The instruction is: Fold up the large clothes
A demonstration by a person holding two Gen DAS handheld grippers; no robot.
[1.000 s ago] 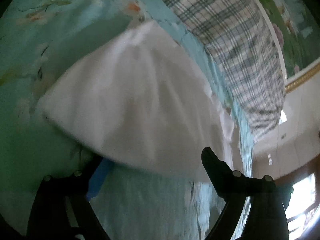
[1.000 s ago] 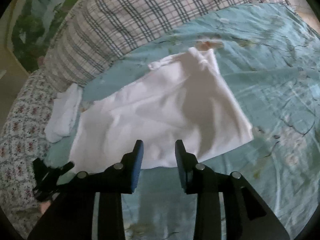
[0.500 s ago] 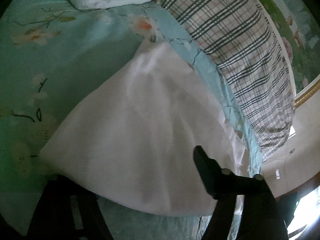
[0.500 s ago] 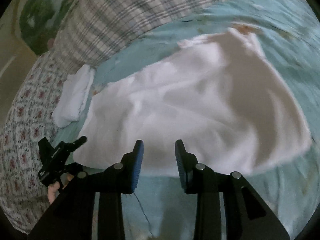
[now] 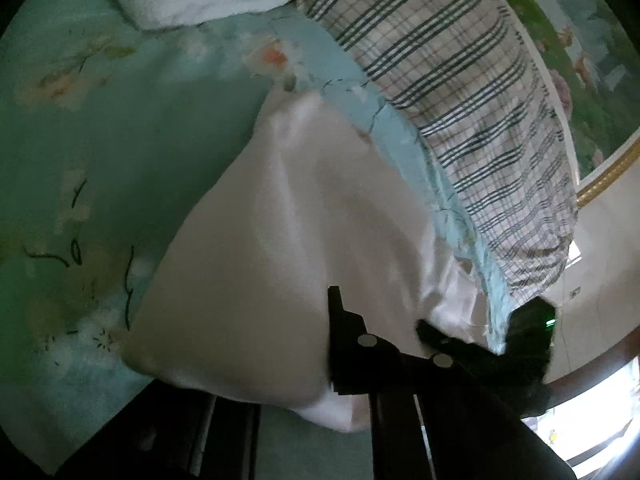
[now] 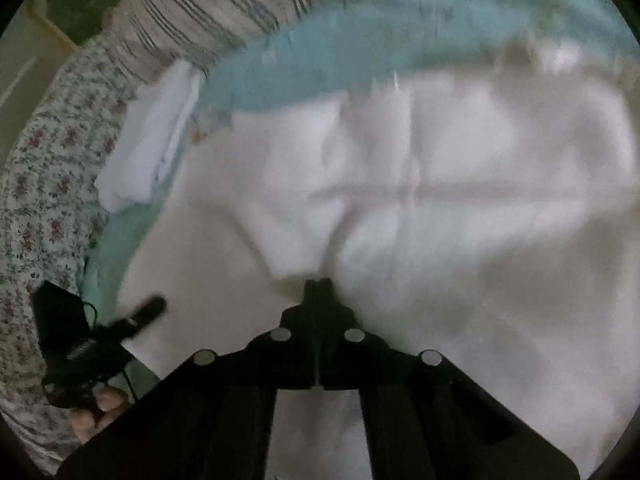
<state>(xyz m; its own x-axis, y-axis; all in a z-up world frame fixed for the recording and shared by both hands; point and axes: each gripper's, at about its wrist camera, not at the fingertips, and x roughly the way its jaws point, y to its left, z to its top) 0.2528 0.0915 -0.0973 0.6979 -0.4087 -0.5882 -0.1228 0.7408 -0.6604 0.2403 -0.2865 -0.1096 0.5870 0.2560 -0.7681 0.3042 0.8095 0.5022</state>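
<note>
Both my claws have just snapped closed, my left claw (image 5: 340,340) pinching the near edge of the big white soft cloth (image 5: 280,240) and my right claw (image 6: 318,292) biting its middle on the blue flowery bed (image 5: 100,140), so I think folding can start.

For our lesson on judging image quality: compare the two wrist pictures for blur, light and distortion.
Right wrist view: heavy motion blur smears the white garment and plaid pillow; only the right gripper stays sharp. Left wrist view: sharper but dim, with a green cast at the left edge, a blown-out window at the lower right, and fisheye bending of the bedsheet.
</note>
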